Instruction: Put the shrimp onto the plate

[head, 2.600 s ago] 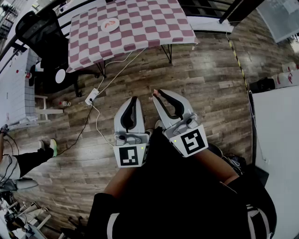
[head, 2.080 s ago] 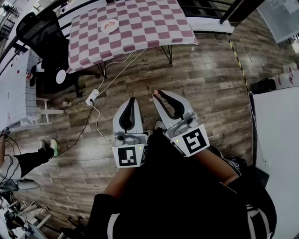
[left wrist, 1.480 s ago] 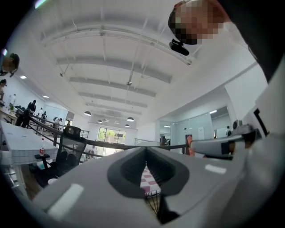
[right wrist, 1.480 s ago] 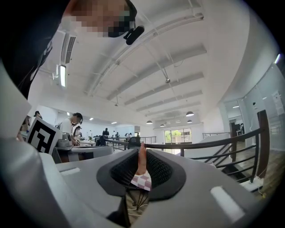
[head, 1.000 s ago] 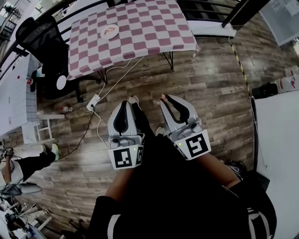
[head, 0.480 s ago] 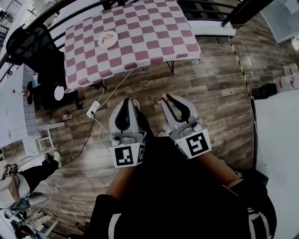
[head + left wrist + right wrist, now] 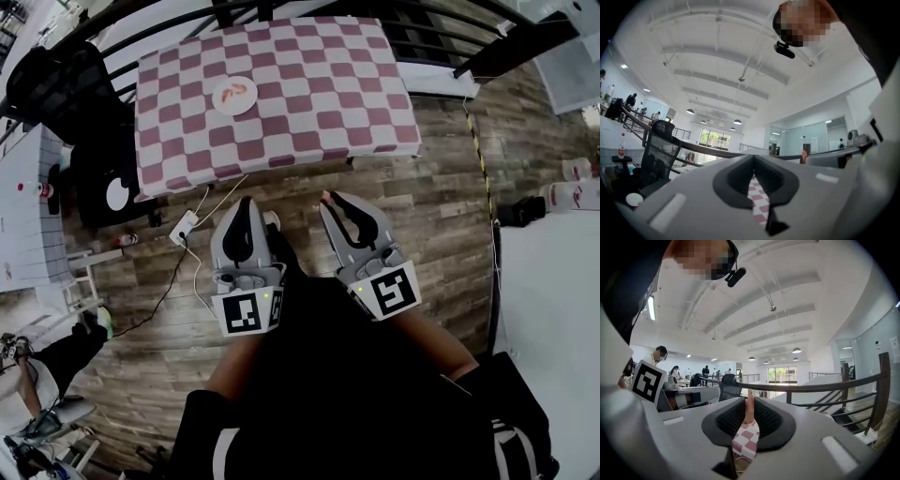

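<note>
A white plate (image 7: 234, 96) with an orange shrimp (image 7: 235, 90) on it lies at the far left of the pink-and-white checked table (image 7: 309, 84). Both grippers are held over the wooden floor, short of the table's near edge. My right gripper (image 7: 328, 200) is shut on a second orange shrimp (image 7: 325, 197); in the right gripper view that shrimp (image 7: 749, 409) stands up between the dark pads. My left gripper (image 7: 242, 203) is shut with nothing in it, and in its own view only a thin slit shows between the pads (image 7: 736, 180).
A black office chair (image 7: 56, 75) stands left of the table. A white power strip (image 7: 182, 226) with cables lies on the floor near the left gripper. There are white tables at the left (image 7: 23, 206) and right (image 7: 553, 309), and another person's leg (image 7: 56, 347).
The checked table and plate have come nearer and lower in the head view. Both grippers have stayed shut side by side, the right one still on its shrimp.
</note>
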